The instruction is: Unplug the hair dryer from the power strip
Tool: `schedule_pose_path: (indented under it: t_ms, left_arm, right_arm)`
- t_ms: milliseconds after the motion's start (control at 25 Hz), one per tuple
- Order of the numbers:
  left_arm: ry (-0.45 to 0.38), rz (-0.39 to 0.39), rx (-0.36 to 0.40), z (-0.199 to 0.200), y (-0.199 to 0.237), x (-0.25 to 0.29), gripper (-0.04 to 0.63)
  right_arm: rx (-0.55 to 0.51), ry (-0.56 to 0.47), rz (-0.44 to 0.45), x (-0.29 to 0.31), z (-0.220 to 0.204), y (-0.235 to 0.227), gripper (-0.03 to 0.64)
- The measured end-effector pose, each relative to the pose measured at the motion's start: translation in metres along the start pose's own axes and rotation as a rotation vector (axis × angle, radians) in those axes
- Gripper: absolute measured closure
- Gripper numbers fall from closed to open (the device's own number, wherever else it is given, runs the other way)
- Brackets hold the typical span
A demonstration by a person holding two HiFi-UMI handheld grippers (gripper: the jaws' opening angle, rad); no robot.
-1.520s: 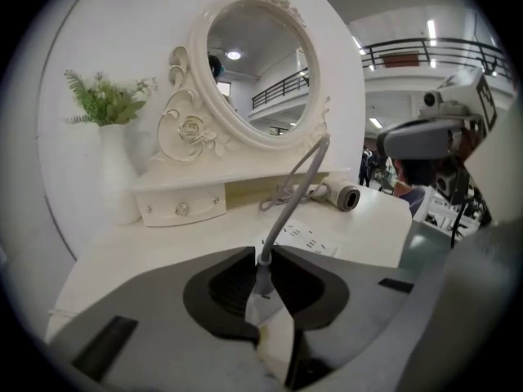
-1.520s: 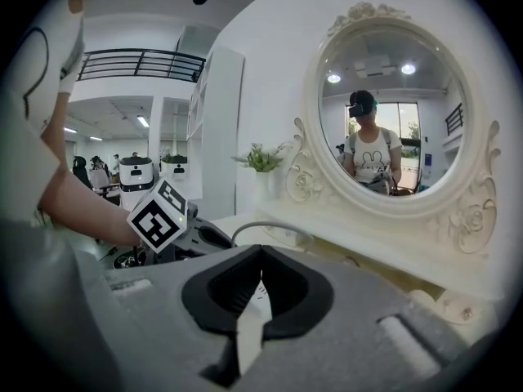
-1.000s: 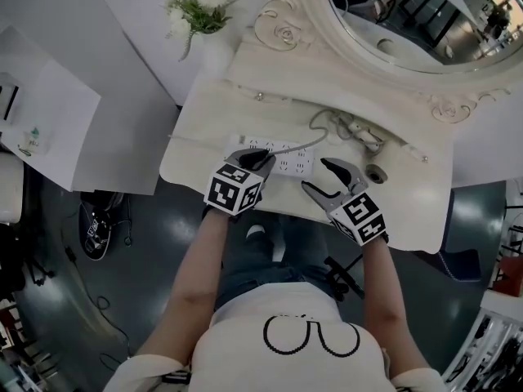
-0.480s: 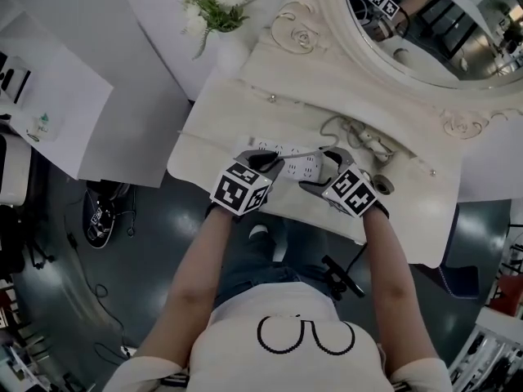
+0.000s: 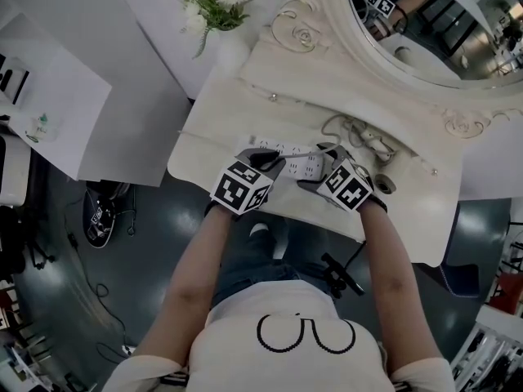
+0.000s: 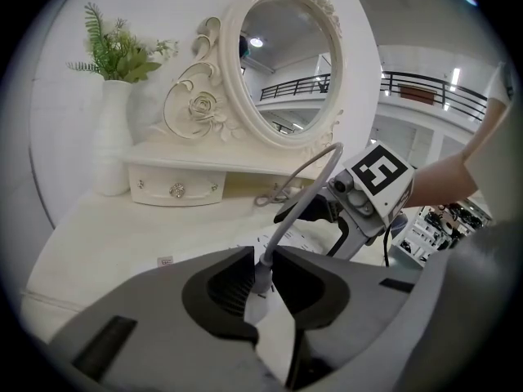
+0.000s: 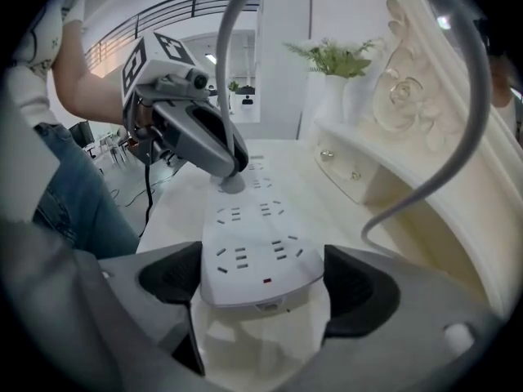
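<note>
The strip lies flat near the front edge of the table, running left to right, and both hands work over it. Both bare forearms reach forward from the person's body and draw together towards the strip.

The left forearm angles in from the left. The left gripper slopes gently down onto the strip's left half, marker cube towards the person. In the left gripper view its jaws are closed on the white plug, one pad pressed on each side. The plug is seated in the strip, and the grey cord rises from it in an arc between the jaws. In the head view the cord runs right of the strip to a tangle just behind it. I cannot make out the dryer itself.

The right forearm comes in straighter. The right gripper tips steeply down over the strip's right end. In the right gripper view its jaws are opening. The end of the strip, with a small red mark, lies between the pads, and a gap shows on each side, so nothing is gripped. That view also shows the left gripper farther along the strip, clamped on the plug.
</note>
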State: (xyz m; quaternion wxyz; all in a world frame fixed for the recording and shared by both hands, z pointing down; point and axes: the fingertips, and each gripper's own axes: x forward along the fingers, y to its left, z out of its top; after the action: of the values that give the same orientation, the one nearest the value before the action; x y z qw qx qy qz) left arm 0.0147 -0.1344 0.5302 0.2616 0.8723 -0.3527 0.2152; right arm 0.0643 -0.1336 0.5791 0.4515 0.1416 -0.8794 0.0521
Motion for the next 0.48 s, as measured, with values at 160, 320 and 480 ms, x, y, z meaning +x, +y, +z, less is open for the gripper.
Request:
schedule_pose_path:
  t_ms: [160, 320, 480]
  left_arm:
    - [0.024, 0.125, 0.207, 0.0018, 0.0015, 0.0017, 0.546]
    - [-0.001, 0.100, 0.065, 0.0037, 0.0033, 0.0011, 0.549]
    - [0.013, 0.069, -0.028, 0.0071, 0.0060, -0.0006, 0.548]
  right_arm:
    - [0.041, 0.034, -0.009, 0.0014, -0.0002, -0.0001, 0.163]
    - [0.043, 0.036, -0.009, 0.0013, 0.0006, -0.0004, 0.164]
    - [0.056, -0.011, -0.021, 0.0006, 0.0033, -0.0009, 0.161]
